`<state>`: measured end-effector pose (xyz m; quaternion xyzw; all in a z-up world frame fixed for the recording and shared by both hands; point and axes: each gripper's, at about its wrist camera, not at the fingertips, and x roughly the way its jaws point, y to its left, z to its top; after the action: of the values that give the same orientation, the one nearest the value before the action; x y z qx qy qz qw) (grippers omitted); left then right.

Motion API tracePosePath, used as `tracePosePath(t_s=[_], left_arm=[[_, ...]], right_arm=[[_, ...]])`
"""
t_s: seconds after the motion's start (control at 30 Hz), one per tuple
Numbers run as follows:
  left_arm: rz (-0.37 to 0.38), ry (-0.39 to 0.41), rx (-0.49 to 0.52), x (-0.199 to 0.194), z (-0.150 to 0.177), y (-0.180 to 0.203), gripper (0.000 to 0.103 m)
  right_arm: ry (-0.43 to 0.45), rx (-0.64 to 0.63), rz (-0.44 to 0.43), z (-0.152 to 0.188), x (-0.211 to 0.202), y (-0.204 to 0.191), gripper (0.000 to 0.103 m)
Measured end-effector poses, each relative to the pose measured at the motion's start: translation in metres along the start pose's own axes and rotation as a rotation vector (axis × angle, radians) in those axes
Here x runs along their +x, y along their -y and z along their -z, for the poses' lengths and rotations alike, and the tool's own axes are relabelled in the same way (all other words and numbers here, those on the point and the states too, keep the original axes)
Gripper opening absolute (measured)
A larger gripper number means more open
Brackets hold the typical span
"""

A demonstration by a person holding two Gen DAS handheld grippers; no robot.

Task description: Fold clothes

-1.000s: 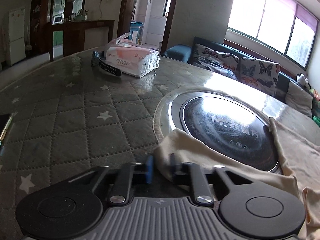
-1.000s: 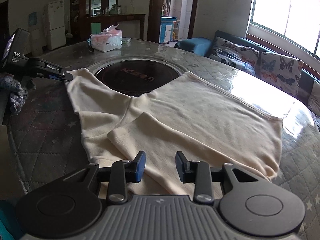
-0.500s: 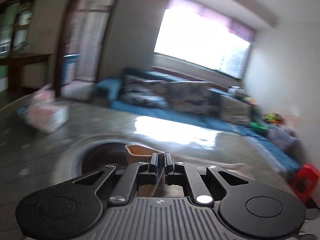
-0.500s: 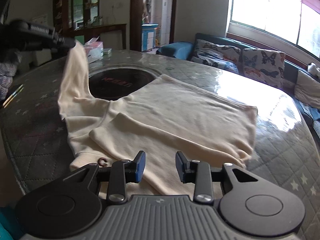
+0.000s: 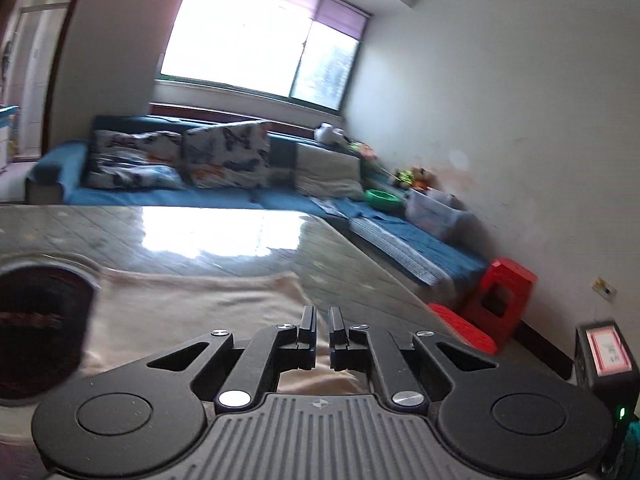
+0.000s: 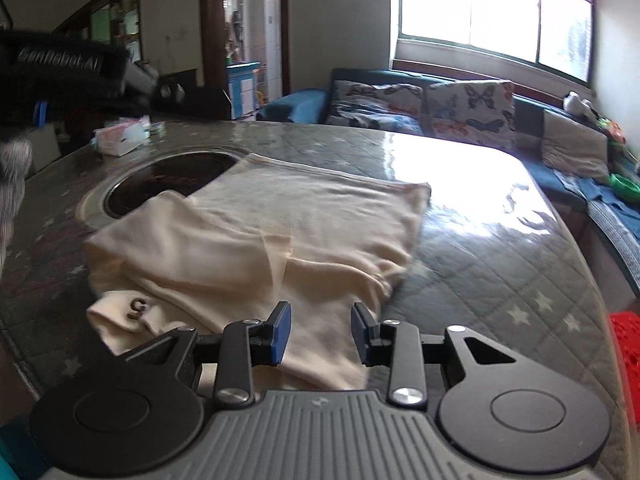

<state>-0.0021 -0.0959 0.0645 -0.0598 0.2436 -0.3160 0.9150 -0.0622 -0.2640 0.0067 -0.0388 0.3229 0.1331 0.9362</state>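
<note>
- Since a second ago, the left sleeve has gone from lying flat beside the dark round plate (image 6: 168, 184) to lying folded over the body of the cream shirt (image 6: 280, 232); the left gripper (image 5: 322, 334) has swung from the table's left part round toward the sofa (image 5: 168, 184) and window.
- Shirt now: a rough rectangle on the quilted table (image 6: 500, 264), both sleeves turned in across the front and its far left corner overlapping the plate. The neck end, with a small dark mark, points near left.
- Judging by this, the sleeve folds look done, while folding the body in half or thirds is left. The near right edge is rumpled and may need smoothing.
- Left gripper: jaws together, and whether a bit of cloth is pinched I cannot tell. The shirt lies below and just ahead of it.
- Right gripper (image 6: 320, 334): jaws apart, nothing between them, hovering over the shirt's near edge, with cloth directly under and beyond the fingertips.
</note>
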Motion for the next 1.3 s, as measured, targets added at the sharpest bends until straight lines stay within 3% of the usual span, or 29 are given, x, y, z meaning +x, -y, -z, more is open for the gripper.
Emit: tracePosePath(t_s=[0.17, 0.27, 0.33, 0.4, 0.47, 0.57, 0.7, 0.77, 1.0, 1.23, 1.3], left_arm=[[0.044, -0.116, 0.04, 0.015, 0.028, 0.008, 0.009], [0.007, -0.127, 0.066, 0.0, 0.038, -0.003, 0.013], [-0.046, -0.119, 0.086, -0.011, 0.042, -0.014, 0.028], [-0.114, -0.107, 0.097, -0.024, 0.046, -0.028, 0.033], [-0.178, -0.099, 0.092, -0.037, 0.049, -0.046, 0.034], [-0.271, -0.089, 0.069, -0.055, 0.055, -0.072, 0.042], [-0.348, -0.104, 0.027, -0.073, 0.068, -0.096, 0.047], [-0.364, -0.119, 0.015, -0.078, 0.075, -0.103, 0.047], [-0.365, -0.145, 0.002, -0.074, 0.089, -0.111, 0.049], [-0.362, -0.158, 0.022, -0.059, 0.093, -0.108, 0.045], [-0.363, -0.158, 0.043, -0.056, 0.093, -0.106, 0.034]], right_arm=[[-0.001, 0.021, 0.018, 0.003, -0.005, 0.008, 0.033], [0.004, 0.015, 0.004, -0.001, -0.007, 0.007, 0.033], [0.004, 0.007, -0.011, -0.005, -0.005, 0.005, 0.033], [-0.001, 0.001, -0.041, -0.011, 0.002, 0.001, 0.033], [-0.01, 0.0, -0.074, -0.017, 0.01, -0.004, 0.032], [-0.034, 0.012, -0.111, -0.022, 0.025, -0.013, 0.032], [-0.064, 0.03, -0.122, -0.027, 0.044, -0.023, 0.032], [-0.084, 0.041, -0.115, -0.029, 0.054, -0.026, 0.03], [-0.078, 0.011, -0.067, -0.037, 0.056, -0.036, 0.003], [0.018, -0.054, -0.003, -0.057, 0.029, -0.043, 0.002], [0.054, -0.07, 0.019, -0.062, 0.018, -0.044, 0.002]])
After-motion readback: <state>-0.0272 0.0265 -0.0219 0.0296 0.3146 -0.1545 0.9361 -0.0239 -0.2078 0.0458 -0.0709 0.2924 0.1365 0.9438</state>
